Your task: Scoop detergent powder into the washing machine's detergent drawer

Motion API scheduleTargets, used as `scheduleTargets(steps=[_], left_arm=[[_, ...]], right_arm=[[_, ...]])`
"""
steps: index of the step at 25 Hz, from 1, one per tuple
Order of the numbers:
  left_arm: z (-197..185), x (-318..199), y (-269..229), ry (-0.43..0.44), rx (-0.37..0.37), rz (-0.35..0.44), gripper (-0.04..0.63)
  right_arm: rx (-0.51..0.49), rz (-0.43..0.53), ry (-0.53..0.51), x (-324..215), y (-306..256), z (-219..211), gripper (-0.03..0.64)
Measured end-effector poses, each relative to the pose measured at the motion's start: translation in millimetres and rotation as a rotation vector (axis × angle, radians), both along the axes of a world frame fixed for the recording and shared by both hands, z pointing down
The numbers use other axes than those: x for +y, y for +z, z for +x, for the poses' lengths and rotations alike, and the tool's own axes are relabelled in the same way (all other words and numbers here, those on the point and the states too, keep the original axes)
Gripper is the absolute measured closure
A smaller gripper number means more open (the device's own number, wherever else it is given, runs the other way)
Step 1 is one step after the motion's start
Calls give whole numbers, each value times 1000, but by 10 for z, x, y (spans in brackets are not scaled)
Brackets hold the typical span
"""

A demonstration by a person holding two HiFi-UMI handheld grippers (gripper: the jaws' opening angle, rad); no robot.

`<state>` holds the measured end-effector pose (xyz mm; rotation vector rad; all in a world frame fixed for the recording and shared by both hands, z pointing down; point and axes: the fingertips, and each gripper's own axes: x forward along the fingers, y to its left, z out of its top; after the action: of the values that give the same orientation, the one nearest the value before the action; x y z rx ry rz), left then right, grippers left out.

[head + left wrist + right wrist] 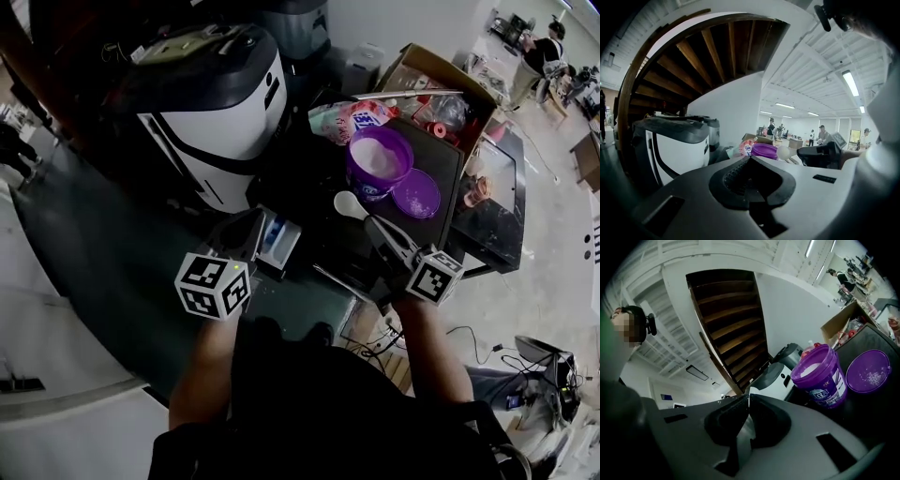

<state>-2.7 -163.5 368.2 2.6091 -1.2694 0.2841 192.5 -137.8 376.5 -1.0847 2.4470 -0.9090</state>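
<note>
Our white scoop (349,204) sits pinched in the right gripper (382,232), just beside the open purple tub (379,159); left gripper (255,225), jaws pressed together on nothing, hovers by the detergent drawer (281,240); next, we reckon, dip for powder

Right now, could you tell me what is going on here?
A person is working with two handheld tools. The right tool is shut on the handle of a white spoon, whose bowl sits just beside the open purple detergent tub. The tub's lid lies next to it. The left tool is shut with nothing in it, close to the drawer.
</note>
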Motion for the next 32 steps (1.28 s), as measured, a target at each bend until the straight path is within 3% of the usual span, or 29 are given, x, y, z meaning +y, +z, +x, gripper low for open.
scheduleTargets(steps=[8, 14, 24, 32], left_arm=[[78, -129, -194, -4, -6, 66, 586], [183, -180, -254, 47, -36, 111, 586], [286, -194, -423, 154, 90, 130, 586], [179, -218, -404, 138, 37, 144, 588]], right_arm=[[-27, 59, 31, -35, -244, 208, 597], [-39, 97, 67, -39, -399, 275, 597], [0, 160, 79, -128, -640, 170, 597], [-5, 174, 71, -117, -705, -3, 597]])
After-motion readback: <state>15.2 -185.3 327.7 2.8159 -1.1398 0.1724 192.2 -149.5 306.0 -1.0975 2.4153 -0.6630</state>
